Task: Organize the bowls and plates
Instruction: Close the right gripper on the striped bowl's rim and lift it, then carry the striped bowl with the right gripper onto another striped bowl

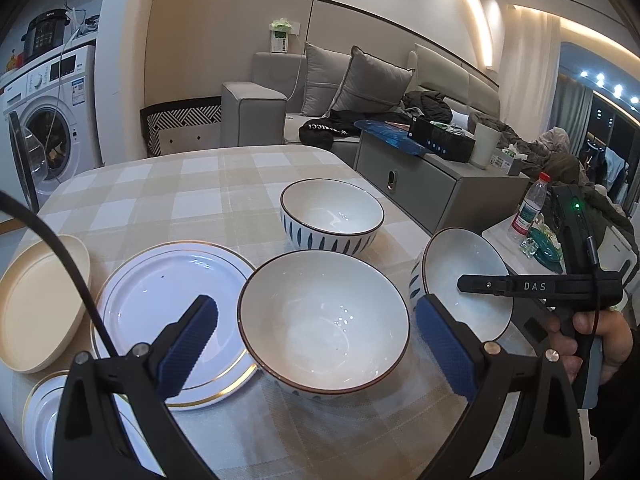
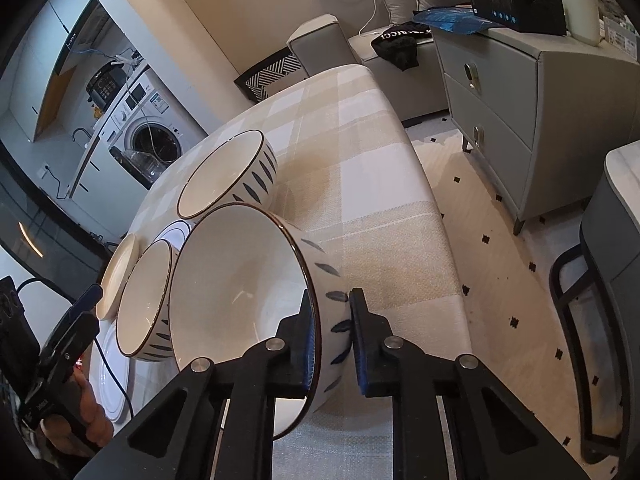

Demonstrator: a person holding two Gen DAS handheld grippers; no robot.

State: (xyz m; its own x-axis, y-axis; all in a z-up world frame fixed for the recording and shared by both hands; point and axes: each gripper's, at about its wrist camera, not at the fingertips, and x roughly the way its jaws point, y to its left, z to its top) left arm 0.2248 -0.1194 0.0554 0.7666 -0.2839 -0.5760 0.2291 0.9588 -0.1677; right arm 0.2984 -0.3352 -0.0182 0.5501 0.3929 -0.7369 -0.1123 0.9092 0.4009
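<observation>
Right wrist view: the right gripper (image 2: pixel 330 334) is clamped on the rim of a tilted bowl (image 2: pixel 240 292), one blue pad inside the wall, the other pressed against the leaf-patterned outside. That bowl is tipped up on its side at the near right edge of the checked tablecloth (image 2: pixel 360 184).

Left wrist view now: the left gripper (image 1: pixel 316 340) is held wide, nothing between its blue pads (image 1: pixel 192 344), and the middle bowl (image 1: pixel 324 320) is framed in the gap, standing upright on the cloth. Everything else is placed from that middle bowl. Just to its right, the tilted bowl (image 1: pixel 460 280) is seen in the grip of the right gripper (image 1: pixel 472 284), with a person's hand (image 1: pixel 592 340) behind on the handle. Beyond the middle bowl, apart from it, a third bowl (image 1: pixel 332 216) is seen standing upright with blue strokes around its wall. Directly left of the middle bowl, a gold-rimmed white plate (image 1: pixel 160 292) is laid flat, its edge passing under the bowl's rim. Further left, a cream plate (image 1: pixel 36 300) is seen, and at the near left a smaller gold-rimmed plate (image 1: pixel 40 412) is partly hidden by the gripper's frame.
</observation>
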